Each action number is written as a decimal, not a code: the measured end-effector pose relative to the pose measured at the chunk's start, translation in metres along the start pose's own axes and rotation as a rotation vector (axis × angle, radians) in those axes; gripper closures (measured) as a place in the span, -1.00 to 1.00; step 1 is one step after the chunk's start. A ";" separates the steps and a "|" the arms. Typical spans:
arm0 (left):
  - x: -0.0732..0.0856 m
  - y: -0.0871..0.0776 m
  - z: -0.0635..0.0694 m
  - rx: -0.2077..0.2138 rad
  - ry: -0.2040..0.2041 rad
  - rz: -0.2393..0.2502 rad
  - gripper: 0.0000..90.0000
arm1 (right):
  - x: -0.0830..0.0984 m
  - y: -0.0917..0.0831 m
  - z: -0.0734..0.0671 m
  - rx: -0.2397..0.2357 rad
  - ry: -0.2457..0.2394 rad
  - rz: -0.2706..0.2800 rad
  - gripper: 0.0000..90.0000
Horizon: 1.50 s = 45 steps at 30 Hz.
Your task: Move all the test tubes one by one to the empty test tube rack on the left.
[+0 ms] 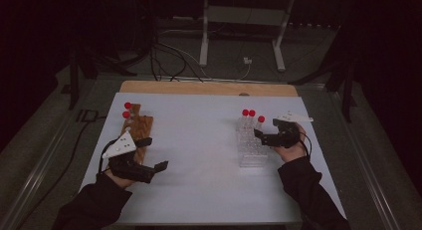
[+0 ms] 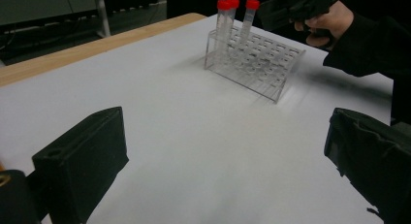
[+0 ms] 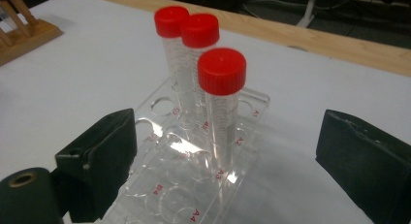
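Standing in a clear plastic rack (image 3: 194, 185) on the right part of the white table (image 1: 199, 155) are three see-through tubes with red caps. In the right gripper view, the nearest tube (image 3: 222, 107) stands in the hole marked A3. The two other tubes (image 3: 186, 64) stand close together just behind it, at the far end of the rack. Most of the round holes nearer to the camera have nothing in them.

The right gripper (image 1: 263, 136) is held in the person's right hand (image 1: 291, 145), just to the right of the rack. Its black tip points left at the rack, near the tube with the red cap that leans a bit. In the right gripper view its two black jaws are spread wide apart, one on each side of the nearest tube. They do not touch the tube. There is bare space between each jaw and the glassy side of the tube.

The left gripper (image 1: 152, 153) sits in the left hand (image 1: 117, 177) at the near left part of the table. Its jaws are spread wide too, and there is nothing between them but white table. Right beside it, a little farther away, lies a brown wooden stand (image 1: 139, 128). Two more red-capped tubes (image 1: 127, 110) are at the far end of that stand.

From the left gripper view, the rack is well apart from the left gripper, far across the table.
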State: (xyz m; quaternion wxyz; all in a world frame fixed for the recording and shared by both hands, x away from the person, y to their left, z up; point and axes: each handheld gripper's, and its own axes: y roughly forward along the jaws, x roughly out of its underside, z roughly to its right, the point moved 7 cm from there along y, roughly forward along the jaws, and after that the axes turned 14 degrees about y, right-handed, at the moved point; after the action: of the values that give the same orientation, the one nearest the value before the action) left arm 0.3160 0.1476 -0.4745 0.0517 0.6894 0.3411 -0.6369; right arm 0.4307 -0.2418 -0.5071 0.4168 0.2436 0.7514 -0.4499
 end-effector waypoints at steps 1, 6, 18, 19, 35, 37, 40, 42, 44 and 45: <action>0.001 0.000 0.000 0.000 0.000 -0.003 -0.95 | 0.001 0.001 0.000 0.001 -0.002 0.001 -0.66; 0.002 0.001 0.000 0.004 0.001 -0.006 -0.95 | 0.003 0.006 0.000 -0.009 -0.003 -0.007 -0.37; 0.003 0.001 -0.001 0.000 0.001 -0.006 -0.95 | 0.002 0.012 -0.001 -0.012 -0.019 -0.008 0.33; 0.003 0.001 -0.001 -0.003 0.001 -0.007 -0.95 | 0.002 0.012 -0.002 -0.012 -0.022 -0.005 0.36; 0.005 0.001 -0.002 0.000 -0.007 -0.010 -0.95 | 0.000 0.011 -0.003 0.015 -0.070 -0.002 0.66; 0.005 0.001 -0.002 0.000 -0.007 -0.009 -0.95 | -0.002 0.010 -0.003 0.015 -0.073 0.002 0.66; 0.005 0.001 -0.002 0.000 -0.007 -0.008 -0.95 | -0.005 0.008 -0.004 0.016 -0.078 0.010 0.66; 0.004 0.002 -0.002 0.000 -0.007 -0.009 -0.95 | -0.007 0.006 -0.004 0.015 -0.081 0.014 0.67; 0.004 0.002 -0.002 0.000 -0.004 -0.012 -0.95 | -0.009 0.004 -0.005 0.014 -0.081 0.018 0.66; 0.004 0.002 -0.002 0.002 -0.005 -0.011 -0.95 | -0.010 0.003 -0.005 0.013 -0.085 0.020 0.67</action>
State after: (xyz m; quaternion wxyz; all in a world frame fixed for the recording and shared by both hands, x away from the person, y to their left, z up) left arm 0.3182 0.1490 -0.4788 0.0483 0.6860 0.3439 -0.6394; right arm 0.4363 -0.2354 -0.4985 0.4510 0.2345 0.7277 -0.4605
